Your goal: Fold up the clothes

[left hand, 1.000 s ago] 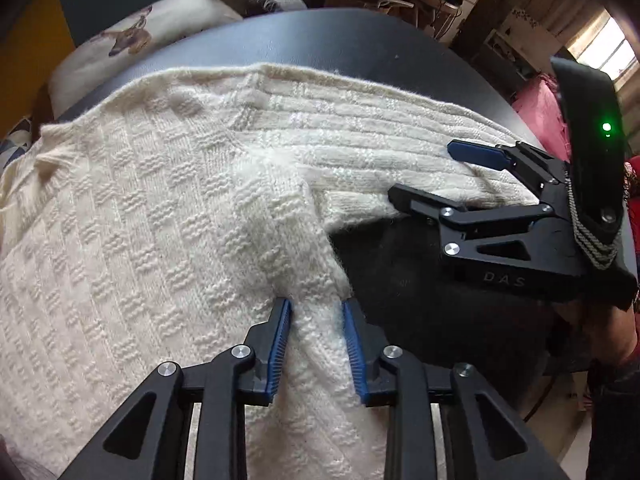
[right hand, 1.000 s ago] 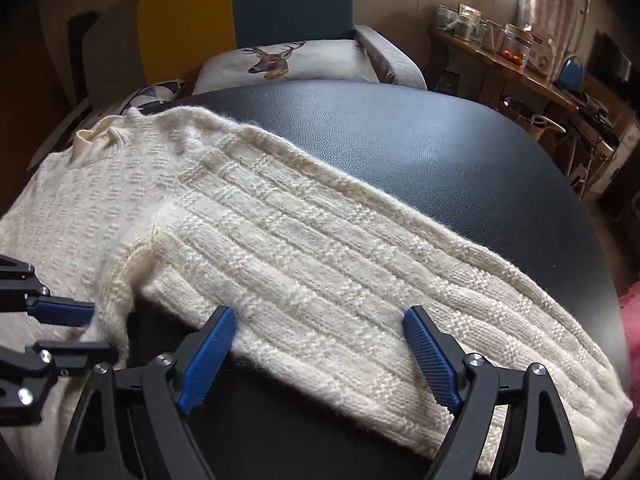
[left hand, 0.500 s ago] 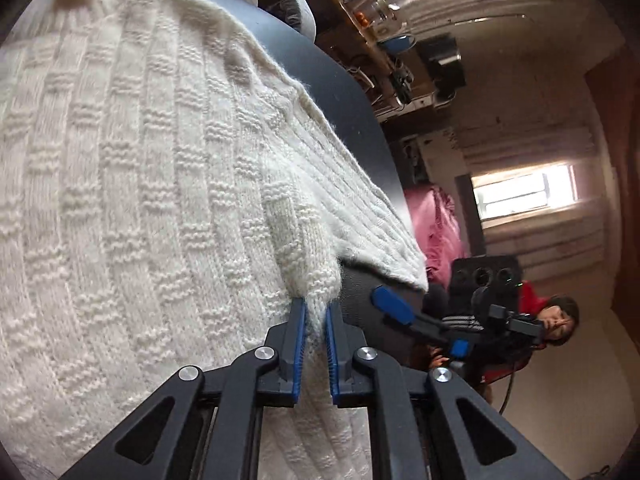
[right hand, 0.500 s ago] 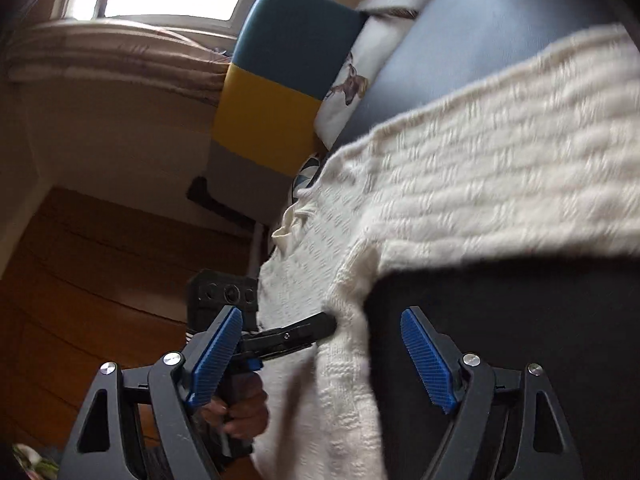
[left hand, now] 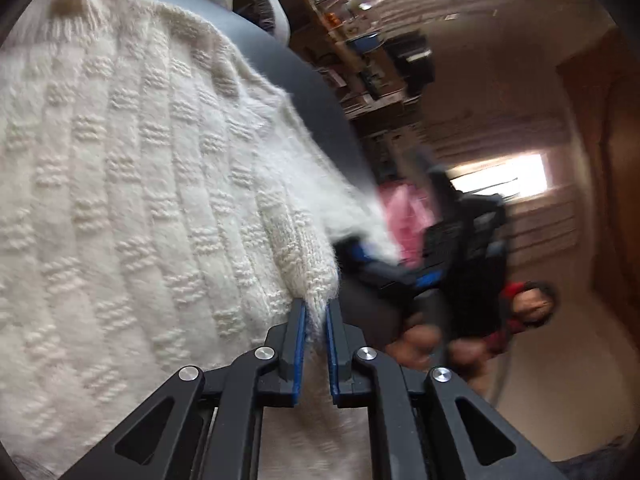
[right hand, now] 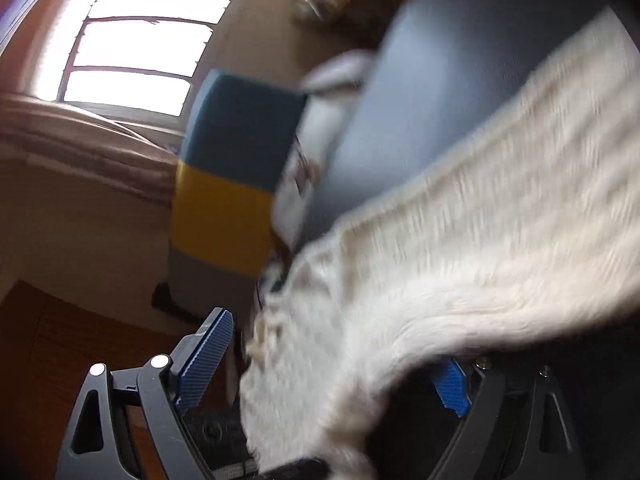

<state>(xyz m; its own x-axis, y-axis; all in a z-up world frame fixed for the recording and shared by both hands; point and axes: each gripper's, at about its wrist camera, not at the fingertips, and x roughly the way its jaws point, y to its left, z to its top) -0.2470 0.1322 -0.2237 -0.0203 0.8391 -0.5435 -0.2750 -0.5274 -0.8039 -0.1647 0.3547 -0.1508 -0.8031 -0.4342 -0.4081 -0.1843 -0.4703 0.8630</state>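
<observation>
A cream knitted sweater (left hand: 152, 184) lies spread on the dark round table (left hand: 320, 92). My left gripper (left hand: 316, 320) is shut on the sweater's edge, where the sleeve meets the body, and the knit bunches between its blue pads. In the right wrist view the sweater's sleeve (right hand: 460, 248) runs blurred across the frame. My right gripper (right hand: 330, 372) is open wide, with the sleeve's lower edge lying between its fingers. The same right gripper (left hand: 400, 272) shows as a blur beside the sleeve in the left wrist view.
A chair with a teal and yellow back (right hand: 236, 168) and a cushion stands behind the table (right hand: 440, 80). A bright window (right hand: 132, 40) is beyond it. A person (left hand: 532, 308) is at the table's edge, with pink cloth (left hand: 404, 216) and cluttered shelves (left hand: 360, 40) behind.
My left gripper went from apart to shut on the sweater's edge. Both views have tilted sharply. My right gripper moved in, still open, so the sleeve now lies between its fingers.
</observation>
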